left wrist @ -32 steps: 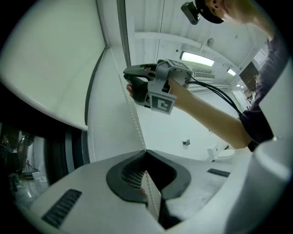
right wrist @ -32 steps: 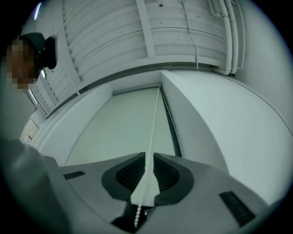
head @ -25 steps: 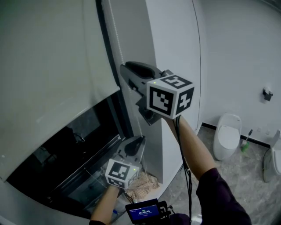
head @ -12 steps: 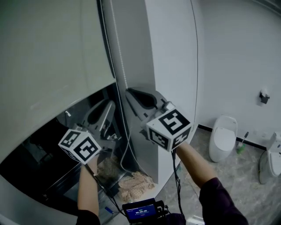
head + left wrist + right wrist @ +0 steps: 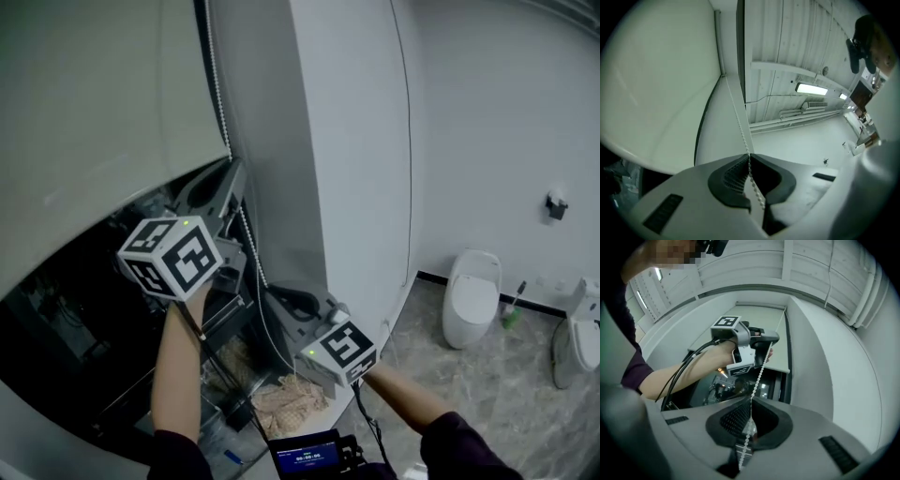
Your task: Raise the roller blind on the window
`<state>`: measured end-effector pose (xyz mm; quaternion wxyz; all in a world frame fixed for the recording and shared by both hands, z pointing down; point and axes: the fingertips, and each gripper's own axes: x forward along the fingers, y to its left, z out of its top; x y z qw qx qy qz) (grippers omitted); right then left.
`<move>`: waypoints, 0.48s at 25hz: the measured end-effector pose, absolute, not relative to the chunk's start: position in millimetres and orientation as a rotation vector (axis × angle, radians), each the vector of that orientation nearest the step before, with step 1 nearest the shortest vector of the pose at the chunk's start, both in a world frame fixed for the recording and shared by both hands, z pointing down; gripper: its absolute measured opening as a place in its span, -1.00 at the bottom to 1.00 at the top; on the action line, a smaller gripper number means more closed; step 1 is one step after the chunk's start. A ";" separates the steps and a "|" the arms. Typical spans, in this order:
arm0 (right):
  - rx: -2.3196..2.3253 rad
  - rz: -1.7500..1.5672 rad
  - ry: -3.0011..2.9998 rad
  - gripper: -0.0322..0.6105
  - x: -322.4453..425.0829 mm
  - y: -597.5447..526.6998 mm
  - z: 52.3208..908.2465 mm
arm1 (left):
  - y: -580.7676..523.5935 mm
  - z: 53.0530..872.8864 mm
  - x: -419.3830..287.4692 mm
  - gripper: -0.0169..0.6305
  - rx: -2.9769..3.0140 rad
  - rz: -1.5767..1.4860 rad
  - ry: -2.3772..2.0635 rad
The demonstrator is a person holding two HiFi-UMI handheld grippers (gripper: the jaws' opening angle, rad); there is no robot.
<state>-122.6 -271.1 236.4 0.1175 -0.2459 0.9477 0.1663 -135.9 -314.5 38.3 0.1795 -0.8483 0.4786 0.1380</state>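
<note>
The pale roller blind [image 5: 94, 112] covers the upper part of the dark window [image 5: 56, 347]. Its white bead chain [image 5: 217, 94] hangs along the frame beside the blind. In the head view my left gripper [image 5: 228, 180] is up by the blind's lower corner, shut on the chain [image 5: 737, 117], which runs up between the pads. Lower down, my right gripper [image 5: 277, 302] has closed on the same chain [image 5: 758, 376] within the last second. The right gripper view looks up the taut chain from the right gripper [image 5: 751, 401] to the left gripper [image 5: 740, 345]. The left gripper view shows its jaws [image 5: 749, 155] together.
A white wall pier [image 5: 347, 141] stands right of the window, with a thin cable [image 5: 406, 141] down it. A crumpled cloth [image 5: 295, 398] lies below the grippers. On the marble floor at right stand a toilet [image 5: 472, 295], a brush [image 5: 513, 314] and another white fixture [image 5: 577, 342].
My left gripper has risen from low by the sill to the blind's lower corner. My right gripper has come down from high on the chain to below the left one.
</note>
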 end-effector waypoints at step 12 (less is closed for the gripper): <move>-0.538 0.138 2.594 -0.62 -75.6 -306.3 85.1 | -301.7 123.1 -116.6 -0.90 -2.209 0.193 1.405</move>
